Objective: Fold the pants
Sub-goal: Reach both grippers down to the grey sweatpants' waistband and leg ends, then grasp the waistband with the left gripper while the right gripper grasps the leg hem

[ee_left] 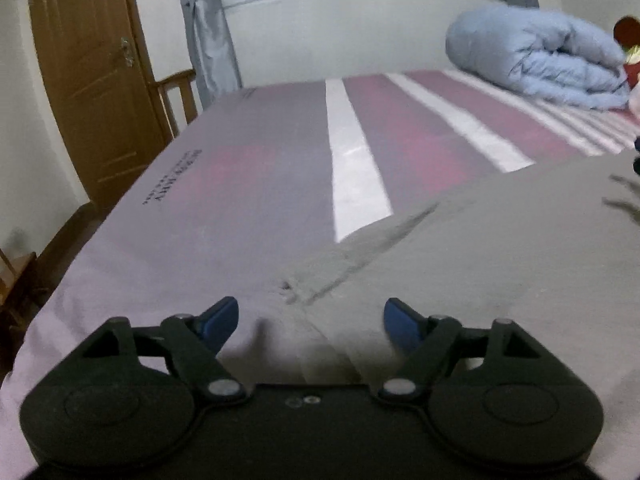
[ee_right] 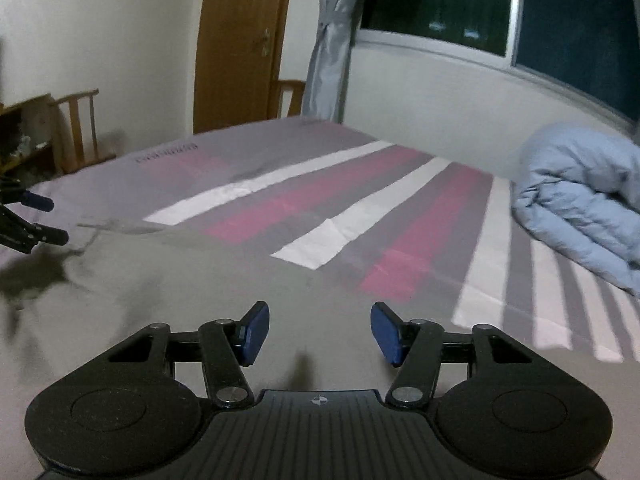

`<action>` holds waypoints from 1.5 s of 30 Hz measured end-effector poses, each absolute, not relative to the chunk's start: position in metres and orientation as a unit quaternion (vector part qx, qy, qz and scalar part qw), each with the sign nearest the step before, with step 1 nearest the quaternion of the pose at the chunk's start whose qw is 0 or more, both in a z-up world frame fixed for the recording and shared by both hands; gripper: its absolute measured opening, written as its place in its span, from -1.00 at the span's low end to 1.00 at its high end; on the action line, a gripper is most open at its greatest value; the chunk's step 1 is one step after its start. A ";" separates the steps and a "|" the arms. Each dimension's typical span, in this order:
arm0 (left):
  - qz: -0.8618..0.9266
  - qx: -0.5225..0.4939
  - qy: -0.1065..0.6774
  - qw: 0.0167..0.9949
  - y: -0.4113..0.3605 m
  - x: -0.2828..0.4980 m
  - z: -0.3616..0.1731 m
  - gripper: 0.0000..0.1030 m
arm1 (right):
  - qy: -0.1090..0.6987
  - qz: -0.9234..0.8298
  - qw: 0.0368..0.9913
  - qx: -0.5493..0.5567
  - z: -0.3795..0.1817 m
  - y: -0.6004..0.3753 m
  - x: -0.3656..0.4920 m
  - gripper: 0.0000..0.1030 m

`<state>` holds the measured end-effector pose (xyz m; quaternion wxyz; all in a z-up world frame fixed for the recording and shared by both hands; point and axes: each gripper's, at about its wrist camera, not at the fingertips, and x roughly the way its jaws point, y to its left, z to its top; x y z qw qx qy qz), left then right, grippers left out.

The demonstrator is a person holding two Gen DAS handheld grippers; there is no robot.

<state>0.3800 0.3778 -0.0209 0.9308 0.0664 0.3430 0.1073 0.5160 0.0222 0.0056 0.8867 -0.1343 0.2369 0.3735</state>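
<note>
On a bed (ee_left: pixel 256 184) striped in grey, pink and white, the grey pants (ee_left: pixel 500 256) lie spread flat beneath both of my tongs. My left tongs (ee_left: pixel 311 322) hover over the pants' left edge, where a creased seam runs up and away to the right — the blue fingers (ee_left: pixel 218 322) stand apart with nothing between them but the cloth lying below, untouched. My right tongs (ee_right: pixel 320 330) hang above the broad middle of the same fabric, which fills the lower left of that view; these fingers (ee_right: pixel 254 332) are also parted and grip nothing. From the right side, the left tongs (ee_right: pixel 44 220) show at the far left edge, just over a wrinkled patch of the pants (ee_right: pixel 180 280). A rolled blue quilt (ee_right: pixel 580 200) sits at the far end of the bed, well apart from the pants, with a wooden door (ee_right: pixel 240 40) and a dark window (ee_right: pixel 500 4) behind.
</note>
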 end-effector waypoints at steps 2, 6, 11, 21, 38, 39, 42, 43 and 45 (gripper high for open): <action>0.102 0.074 0.351 0.928 0.388 0.397 -0.026 0.38 | 0.239 0.381 0.882 -0.140 -0.003 0.040 0.539 0.12; 0.069 0.077 0.376 0.921 0.401 0.424 -0.033 0.38 | 0.248 0.389 0.874 -0.150 -0.018 0.058 0.573 0.12; 0.041 0.058 0.387 0.919 0.412 0.445 -0.043 0.40 | 0.272 0.402 0.856 -0.176 -0.033 0.066 0.604 0.12; -0.028 -0.014 0.385 0.922 0.430 0.448 -0.047 -0.53 | 0.333 0.435 0.811 -0.206 -0.052 0.063 0.641 0.03; -0.037 0.004 0.272 0.962 0.411 0.391 0.016 -0.79 | 0.247 0.424 0.843 -0.219 0.022 0.024 0.530 -0.90; -0.042 0.008 0.264 0.964 0.408 0.383 0.023 -0.79 | 0.243 0.425 0.843 -0.221 0.027 0.017 0.518 -0.90; -0.063 0.030 0.239 0.969 0.394 0.353 0.038 -0.79 | 0.231 0.425 0.847 -0.222 0.040 -0.001 0.476 -0.90; -0.066 0.040 0.235 0.969 0.388 0.344 0.040 -0.79 | 0.228 0.424 0.849 -0.219 0.042 -0.007 0.462 -0.90; -0.076 0.050 0.224 0.970 0.377 0.321 0.045 -0.79 | 0.223 0.425 0.849 -0.221 0.043 -0.017 0.431 -0.90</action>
